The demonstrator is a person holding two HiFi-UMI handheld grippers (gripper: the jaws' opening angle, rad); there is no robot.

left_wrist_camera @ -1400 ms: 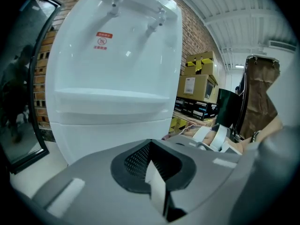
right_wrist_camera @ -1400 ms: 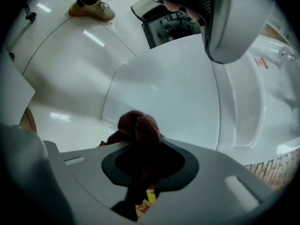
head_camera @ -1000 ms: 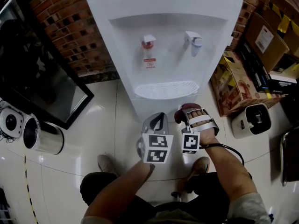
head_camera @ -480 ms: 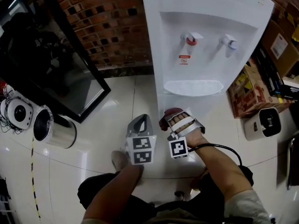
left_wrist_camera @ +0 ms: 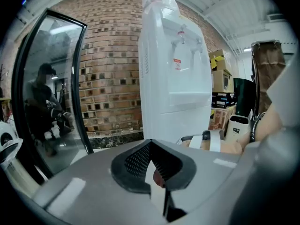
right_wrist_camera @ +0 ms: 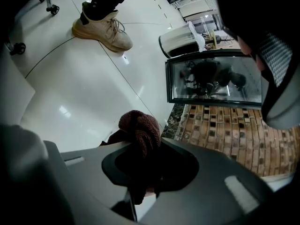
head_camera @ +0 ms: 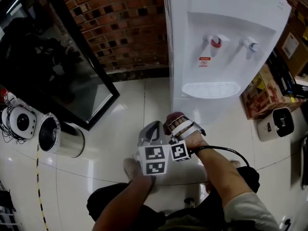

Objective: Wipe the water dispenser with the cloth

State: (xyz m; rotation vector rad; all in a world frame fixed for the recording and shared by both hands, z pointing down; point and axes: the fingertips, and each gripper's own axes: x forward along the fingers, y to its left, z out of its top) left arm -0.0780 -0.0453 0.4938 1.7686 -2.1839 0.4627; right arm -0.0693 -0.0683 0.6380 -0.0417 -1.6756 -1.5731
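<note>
Cloth [right_wrist_camera: 139, 125], dark maroon and bunched into a wad, is pinched in the right tongs [right_wrist_camera: 143, 150]; a rounded lump of it stands out past the tips. In the head view the right tongs [head_camera: 175, 124] sit low over the floor [head_camera: 125, 105], with the cloth [head_camera: 173, 120] near the foot of the water dispenser [head_camera: 226, 13], at its left front corner. Whether cloth and cabinet touch cannot be told. The right gripper view looks past the wad onto pale glossy tiles, a tan shoe [right_wrist_camera: 101, 29] and the base of the brick wall [right_wrist_camera: 220, 130].

Left tongs [left_wrist_camera: 149, 149] are pressed together at the tips with nothing between them. They sit just beside the right tongs, on their left, in the head view [head_camera: 153, 131], and face the dispenser's side and front in the left gripper view.

Dispenser: white, upright against the brick wall [head_camera: 120, 28]. Red tap [head_camera: 215, 41] and blue tap [head_camera: 250, 44] sit in the recess, with the white slotted drip tray [head_camera: 211, 89] below them.

Surroundings: a black-framed glass panel [head_camera: 62, 81] leans to the left. A steel cylinder bin [head_camera: 60, 138] lies beside it. Cardboard boxes [head_camera: 262, 93] and a small white appliance [head_camera: 279, 124] stand on the floor to the right of the dispenser.
</note>
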